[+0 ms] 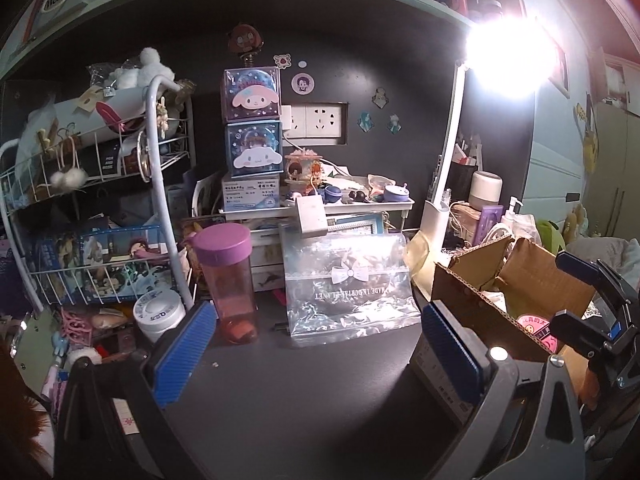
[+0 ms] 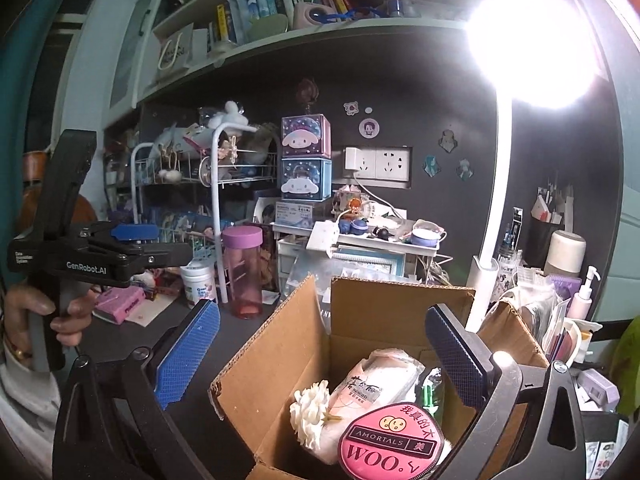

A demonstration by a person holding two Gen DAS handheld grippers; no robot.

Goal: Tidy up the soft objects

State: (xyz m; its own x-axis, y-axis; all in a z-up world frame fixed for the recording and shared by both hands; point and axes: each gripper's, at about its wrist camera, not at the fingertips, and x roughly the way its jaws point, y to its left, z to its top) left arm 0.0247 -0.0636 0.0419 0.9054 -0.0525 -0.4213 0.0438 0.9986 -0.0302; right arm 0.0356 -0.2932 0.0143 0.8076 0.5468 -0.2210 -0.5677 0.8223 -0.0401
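Both claws released beside the open brown cardboard box; sorting of soft things is under way.

Already inside lie a white fabric flower, a white wrapped soft pack and a pink round pouch. The right claw hovers spread and empty over the box, tilted slightly down. The left claw, also spread and empty, faces the dark bench; it probably must next pick another soft item.

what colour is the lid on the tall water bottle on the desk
Purple, over a see-through pink body. The water bottle shows best in the left wrist view.
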